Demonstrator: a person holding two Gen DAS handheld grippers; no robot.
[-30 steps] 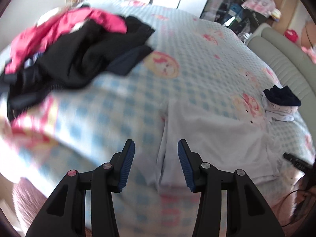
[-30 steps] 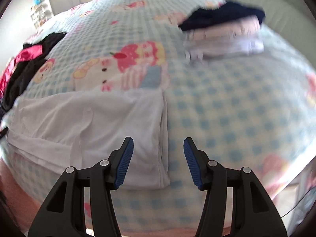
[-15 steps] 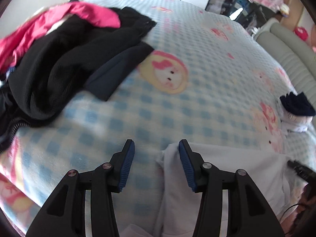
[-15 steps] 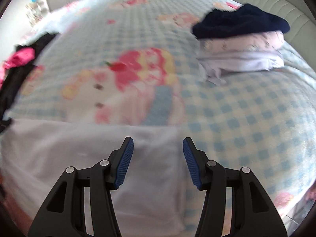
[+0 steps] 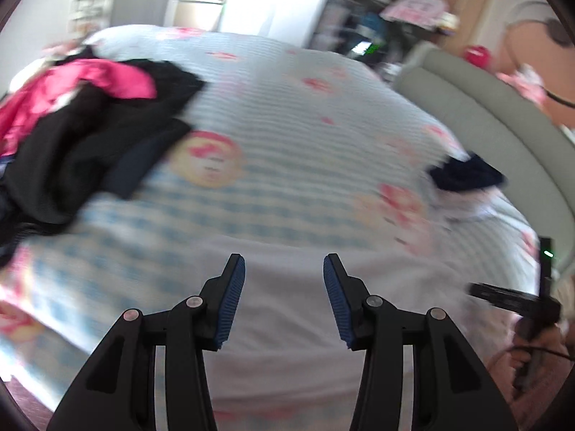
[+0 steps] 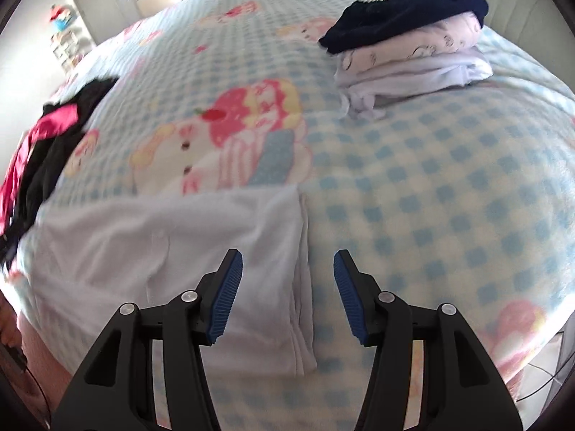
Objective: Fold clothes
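Grippers both hover with jaws apart, gripping nothing: the left gripper [image 5: 284, 280] and the right gripper [image 6: 287, 276] over the white garment [image 6: 179, 248], spread low and left on the checked blanket [image 6: 431, 186]. Folded stack [image 6: 413, 68] sits upper right.

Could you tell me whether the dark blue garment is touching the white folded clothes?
Touching: the right wrist view shows the dark blue garment lying directly on the white folded clothes.

Smooth white cloth garment [image 6: 201, 244], soft fleecy checked blanket [image 6: 449, 179]
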